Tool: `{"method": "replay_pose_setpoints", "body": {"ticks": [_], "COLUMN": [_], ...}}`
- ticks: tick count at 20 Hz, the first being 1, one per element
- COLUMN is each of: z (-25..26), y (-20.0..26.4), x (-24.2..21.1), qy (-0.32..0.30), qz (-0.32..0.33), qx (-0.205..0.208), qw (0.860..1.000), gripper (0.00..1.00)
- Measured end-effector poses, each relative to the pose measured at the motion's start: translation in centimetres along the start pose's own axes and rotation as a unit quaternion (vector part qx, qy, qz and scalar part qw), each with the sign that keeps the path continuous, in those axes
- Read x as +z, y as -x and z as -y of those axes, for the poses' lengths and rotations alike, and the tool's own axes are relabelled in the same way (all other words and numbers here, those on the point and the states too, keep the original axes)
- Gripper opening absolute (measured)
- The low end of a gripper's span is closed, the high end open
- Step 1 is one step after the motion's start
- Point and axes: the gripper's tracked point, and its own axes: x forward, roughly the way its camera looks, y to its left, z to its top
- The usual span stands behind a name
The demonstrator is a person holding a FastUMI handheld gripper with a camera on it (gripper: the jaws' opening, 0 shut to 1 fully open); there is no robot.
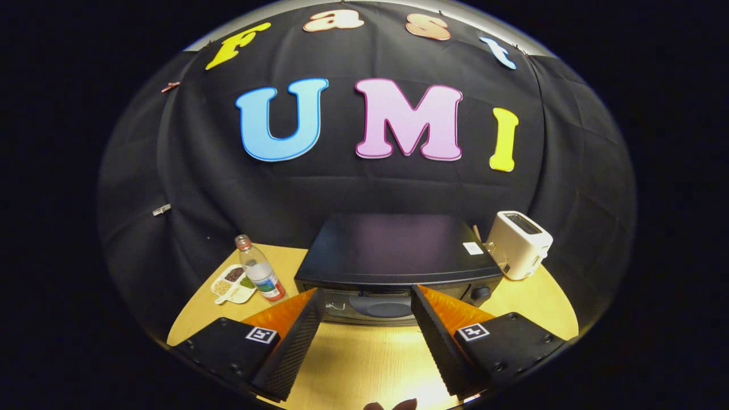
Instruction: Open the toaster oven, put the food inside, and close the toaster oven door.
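Tongs [364, 319] held wide apart, nothing between the fingers; bare wooden table [353, 364] seen in the gap. Just ahead of the tips, the toaster oven [393, 256] is faced front-on, its glass door [376, 307] apparently closed; a knob [481, 293] sits at its right. Food for loading cannot be identified with certainty; a divided dish [232, 283] with a bottle [261, 274] beside it is noted to the oven's left, a white toaster [521, 244] to its right. Opening step judged in hand: the door's top edge must be reached and pulled down.
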Motion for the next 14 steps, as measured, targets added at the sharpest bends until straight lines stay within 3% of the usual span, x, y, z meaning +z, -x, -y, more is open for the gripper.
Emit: {"method": "replay_pose_setpoints", "body": {"ticks": [8, 14], "z": [2.0, 1.6], "y": [-6.6, -6.8], "x": [-2.5, -3.3], "qy": [0.007, -0.005], "qz": [-0.041, -0.043], "qx": [-0.032, -0.027], "qw": [0.999, 0.999], "gripper": [0.98, 0.98]}}
